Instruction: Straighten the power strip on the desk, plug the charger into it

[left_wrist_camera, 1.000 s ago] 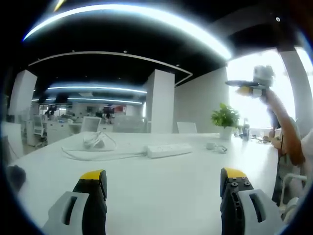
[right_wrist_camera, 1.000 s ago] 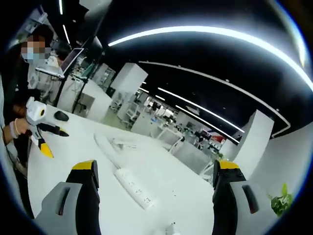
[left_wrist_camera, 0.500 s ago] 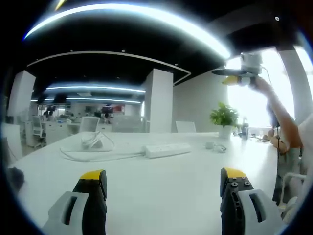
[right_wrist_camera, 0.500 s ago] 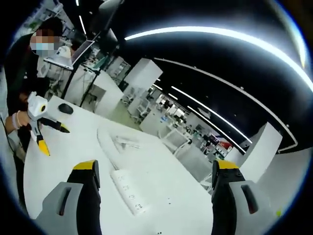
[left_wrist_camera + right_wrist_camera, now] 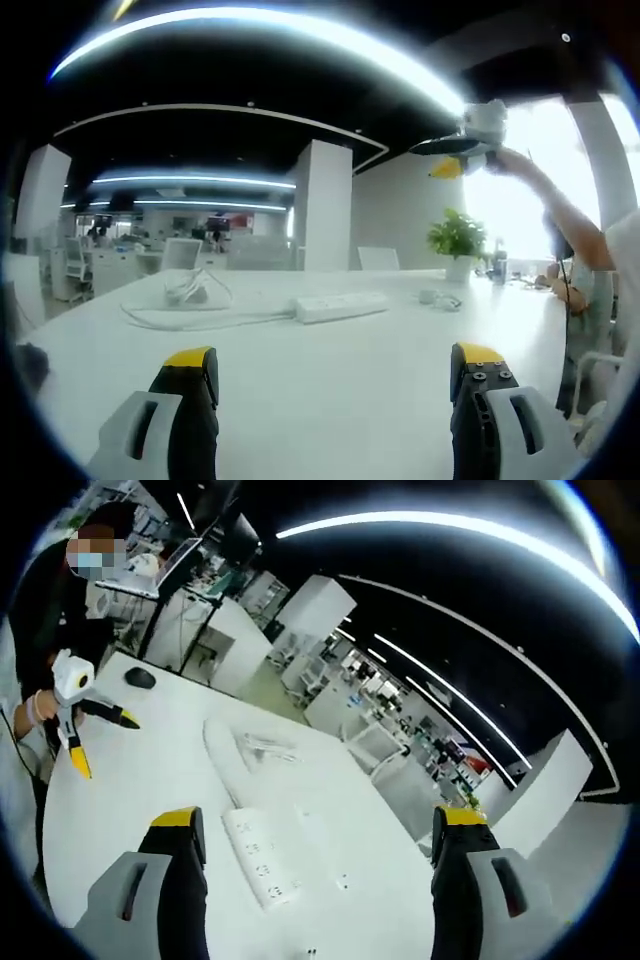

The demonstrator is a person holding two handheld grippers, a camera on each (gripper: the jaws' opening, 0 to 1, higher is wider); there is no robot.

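The left gripper is held low over the desk, its yellow-tipped jaws spread wide with nothing between them. The right gripper is likewise spread and empty; it is raised well above the desk and looks down on it. The power strip is seen lying flat on the desk, well ahead of the left gripper, its long side turned across that view. From the strip's left end a white cable is looped toward a small bundle. A small white object, possibly the charger, though too small to be identified with confidence, is seen to the right of the strip, in front of a potted plant. A dark mouse is seen far from the strip, near the desk's edge.

Both grippers are judged to be far from the strip, so a long reach is needed. The light strip may be skidded or spun by a one-sided push, and its slack cable may be dragged along. If the charger is mistaken, the wrong item may be picked.
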